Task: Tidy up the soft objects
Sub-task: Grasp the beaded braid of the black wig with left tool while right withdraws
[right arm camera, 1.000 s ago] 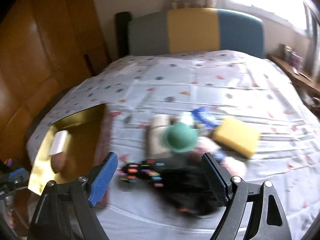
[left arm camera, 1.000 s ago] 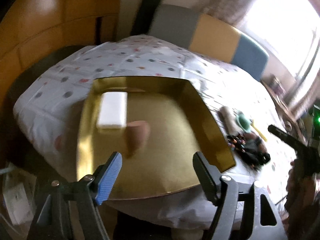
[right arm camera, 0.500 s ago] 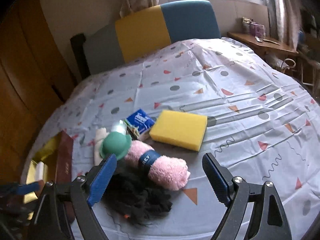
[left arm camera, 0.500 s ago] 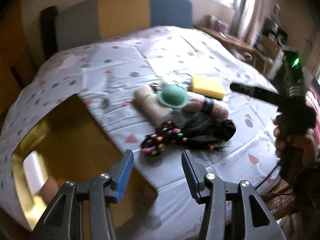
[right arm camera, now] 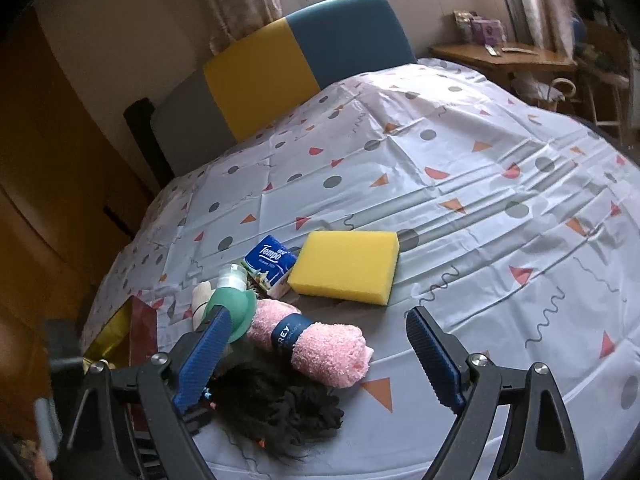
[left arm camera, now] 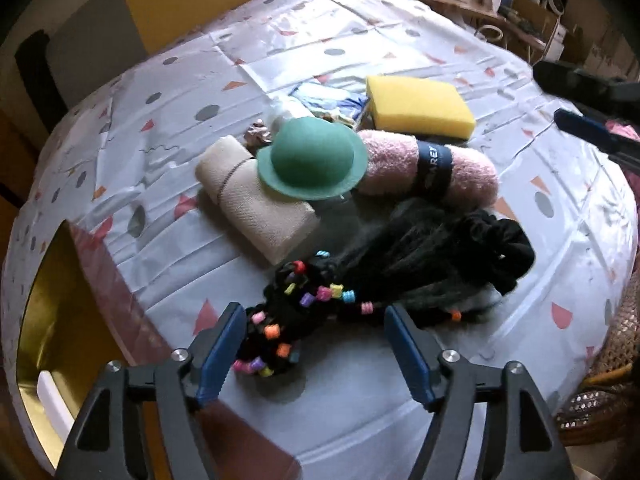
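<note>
A black wig (left arm camera: 440, 252) with coloured beads (left arm camera: 296, 308) on its braids lies on the bed. My left gripper (left arm camera: 313, 322) points down over it. Its jaws are opening, and the beaded braids lie between them without touching the pads. Behind the wig are a green hat (left arm camera: 312, 160), a beige roll (left arm camera: 256, 200), a pink rolled towel (left arm camera: 400, 160) with a dark band, and a yellow sponge (left arm camera: 420, 106). My right gripper (right arm camera: 318, 322) stands open above the pink towel (right arm camera: 320, 344) and holds nothing. The yellow sponge (right arm camera: 344, 266) lies just beyond it.
A gold tray (left arm camera: 44, 300) sits at the bed's left edge with a white block (left arm camera: 52, 404) in it. A blue tissue pack (right arm camera: 270, 258) lies beside the sponge. The spotted sheet (right arm camera: 480, 184) stretches to a padded headboard (right arm camera: 304, 52). A wooden side table (right arm camera: 508, 56) stands at the right.
My left gripper swung from above the gold tray to above the beaded wig; its jaws narrowed, then widened. My right gripper rolled and shifted from the wig towards the towel and sponge.
</note>
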